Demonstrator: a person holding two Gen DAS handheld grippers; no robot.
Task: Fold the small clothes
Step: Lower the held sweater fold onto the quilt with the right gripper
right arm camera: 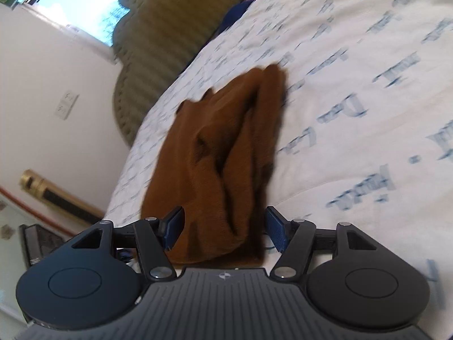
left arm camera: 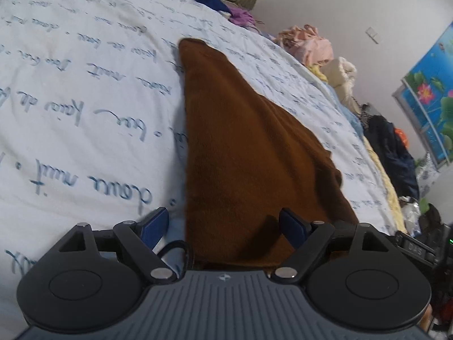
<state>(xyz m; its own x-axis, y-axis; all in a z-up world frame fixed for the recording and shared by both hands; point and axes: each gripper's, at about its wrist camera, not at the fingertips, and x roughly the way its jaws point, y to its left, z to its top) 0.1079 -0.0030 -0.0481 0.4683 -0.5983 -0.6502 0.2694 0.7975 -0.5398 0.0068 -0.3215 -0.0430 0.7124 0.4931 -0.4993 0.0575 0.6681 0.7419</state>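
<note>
A brown garment (left arm camera: 240,141) lies folded into a long narrow shape on the white bedsheet with blue handwriting (left arm camera: 85,85). My left gripper (left arm camera: 223,215) is open wide over its near end. Its right finger (left arm camera: 294,229) rests on the cloth and its left finger (left arm camera: 154,226) stands over the sheet. In the right wrist view the same brown garment (right arm camera: 220,147) lies bunched with deep creases on the sheet (right arm camera: 354,85). My right gripper (right arm camera: 223,211) is open, its near end lying between the blue pads, which do not press on it.
Loose clothes are heaped along the far side of the bed: pink and cream (left arm camera: 308,45), purple and blue (left arm camera: 240,17), dark ones (left arm camera: 393,147). An olive ribbed headboard (right arm camera: 158,42) stands at the bed's end. A wall with a socket (right arm camera: 66,104) lies beyond the bed edge.
</note>
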